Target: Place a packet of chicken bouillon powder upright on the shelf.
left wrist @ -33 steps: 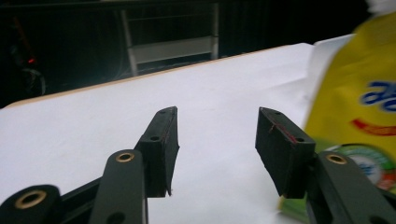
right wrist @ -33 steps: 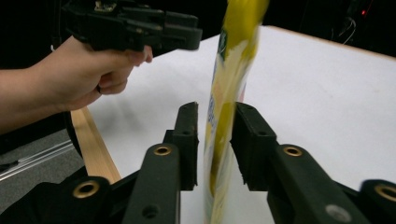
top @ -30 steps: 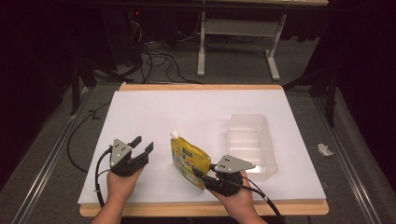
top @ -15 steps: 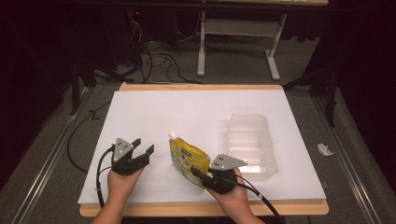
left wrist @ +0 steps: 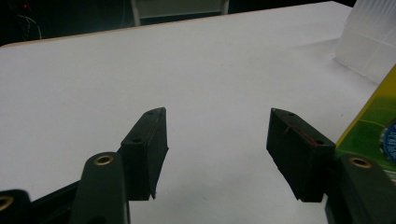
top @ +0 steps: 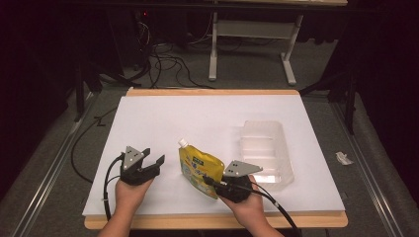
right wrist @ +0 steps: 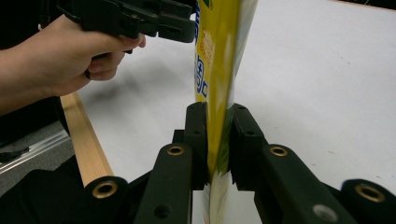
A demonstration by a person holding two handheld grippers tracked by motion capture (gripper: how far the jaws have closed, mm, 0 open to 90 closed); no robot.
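High view: right gripper (top: 213, 181) clamps the near edge of the flat yellow spouted refill pouch with a white cap (top: 198, 167) — its jaws have just been closing, pouch between them. The pouch stands out from that claw toward the far left, with its cap end farthest from the jaws. Right gripper view: both black pads (right wrist: 198, 135) press the thin yellow pouch (right wrist: 217, 79) edge-on, and the left hand (right wrist: 60, 51) shows beyond to the left. Left gripper (top: 148, 163) sits just left of the pouch, apart from it — jaws gaping, nothing between. Left gripper view: bare white tabletop (left wrist: 140, 70) between the pads, pouch at the right edge. Clear ribbed plastic tray (top: 264, 150) lies just beyond the right claw, to its right.
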